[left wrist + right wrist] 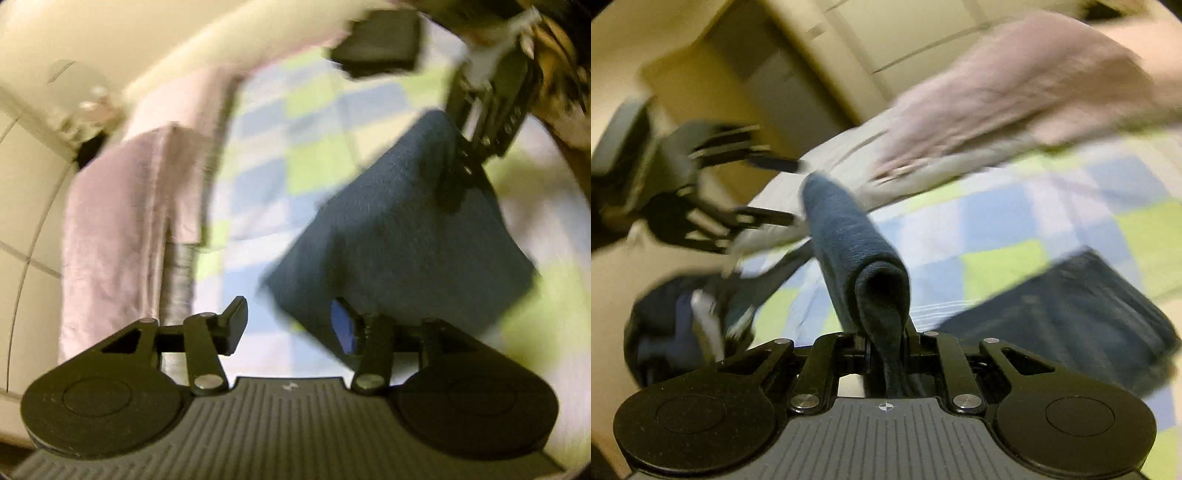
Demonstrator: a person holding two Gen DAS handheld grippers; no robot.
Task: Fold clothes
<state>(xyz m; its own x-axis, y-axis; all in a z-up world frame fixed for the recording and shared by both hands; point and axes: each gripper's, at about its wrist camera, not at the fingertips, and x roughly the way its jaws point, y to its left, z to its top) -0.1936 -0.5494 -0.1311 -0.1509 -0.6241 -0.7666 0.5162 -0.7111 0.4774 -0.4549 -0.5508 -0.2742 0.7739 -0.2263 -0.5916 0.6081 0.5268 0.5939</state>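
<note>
the right claw (pixel 886 350) is squeezed shut on a dark blue cloth (pixel 849 236). in the right wrist view the cloth comes up out of the claw in the low middle of the frame. it is doubled over into a thick fold that runs up and to the left, toward the middle of the frame. the left claw (pixel 790 192) shows at the left of that frame, blurry, with its tips right by the far end of the cloth. i cannot tell if they touch it.

in the left wrist view the left claw (pixel 288 325) is wide open and holds nothing. the blue cloth (pixel 399 236) hangs just past its right finger (pixel 347 325), filling the middle right of the frame. the right claw (pixel 469 147) grips the cloth's top corner in the upper right.

under it all is a bed sheet (pixel 295 133) with blue, green and white squares. a pink cloth (pixel 122 221) lies at the left of the frame. another dark cloth (pixel 1071 310) lies on the sheet at the right of the right wrist view.
</note>
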